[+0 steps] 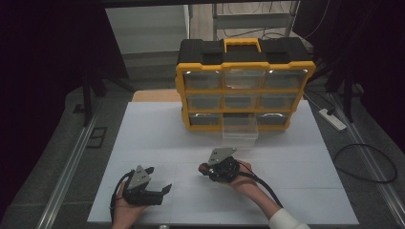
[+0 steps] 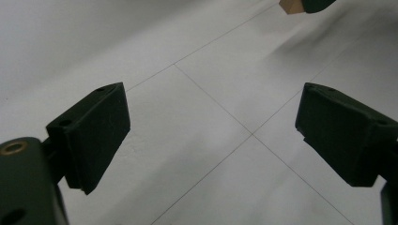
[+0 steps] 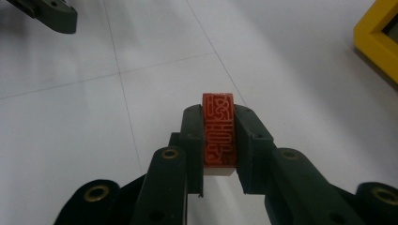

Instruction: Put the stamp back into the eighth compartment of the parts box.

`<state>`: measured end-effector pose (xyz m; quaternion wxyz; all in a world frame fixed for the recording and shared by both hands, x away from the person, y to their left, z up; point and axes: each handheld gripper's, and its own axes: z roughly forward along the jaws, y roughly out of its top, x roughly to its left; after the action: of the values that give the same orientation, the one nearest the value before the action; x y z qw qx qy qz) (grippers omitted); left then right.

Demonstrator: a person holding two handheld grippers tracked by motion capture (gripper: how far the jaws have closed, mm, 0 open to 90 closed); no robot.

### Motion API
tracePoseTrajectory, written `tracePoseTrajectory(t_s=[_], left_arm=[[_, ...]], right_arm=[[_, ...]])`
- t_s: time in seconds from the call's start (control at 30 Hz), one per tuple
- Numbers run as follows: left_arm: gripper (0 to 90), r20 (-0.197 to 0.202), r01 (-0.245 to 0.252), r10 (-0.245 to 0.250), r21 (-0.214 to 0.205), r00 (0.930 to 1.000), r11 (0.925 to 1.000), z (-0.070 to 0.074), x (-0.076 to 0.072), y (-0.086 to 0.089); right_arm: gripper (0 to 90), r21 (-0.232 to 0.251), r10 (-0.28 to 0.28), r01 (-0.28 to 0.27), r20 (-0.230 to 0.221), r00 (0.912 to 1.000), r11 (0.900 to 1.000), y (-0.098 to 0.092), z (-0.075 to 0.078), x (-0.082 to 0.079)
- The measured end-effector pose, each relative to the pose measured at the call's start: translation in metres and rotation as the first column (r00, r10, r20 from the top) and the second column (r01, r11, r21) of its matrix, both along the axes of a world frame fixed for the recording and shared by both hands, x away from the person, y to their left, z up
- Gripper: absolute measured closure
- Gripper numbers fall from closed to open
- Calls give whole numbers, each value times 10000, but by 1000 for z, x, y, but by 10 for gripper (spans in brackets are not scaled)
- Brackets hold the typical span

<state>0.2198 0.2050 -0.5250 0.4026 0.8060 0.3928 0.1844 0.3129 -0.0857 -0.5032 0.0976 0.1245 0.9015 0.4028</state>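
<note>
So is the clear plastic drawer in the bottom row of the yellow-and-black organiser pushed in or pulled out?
Pulled out: the clear plastic drawer juts forward from the yellow-and-black organiser over the white table, unlike its neighbours.

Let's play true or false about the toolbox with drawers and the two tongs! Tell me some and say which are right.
1. The right tongs squeeze a red stamp. True.
2. The left tongs hold a block. False: they are open and empty.
3. A clear drawer sticks out of the yellow organizer. True.
4. The organizer's handle is blue. False: it is yellow.
5. The tabletop is white. True.
</note>
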Motion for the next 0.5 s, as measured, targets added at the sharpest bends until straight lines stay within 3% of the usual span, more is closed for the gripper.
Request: tracePoseTrajectory(t_s=[0.5], left_arm=[[104, 6, -1, 1, 13, 10000, 10000, 0, 0, 0]], right_arm=[[755, 625, -241, 237, 54, 9997, 9978, -11, 17, -4]])
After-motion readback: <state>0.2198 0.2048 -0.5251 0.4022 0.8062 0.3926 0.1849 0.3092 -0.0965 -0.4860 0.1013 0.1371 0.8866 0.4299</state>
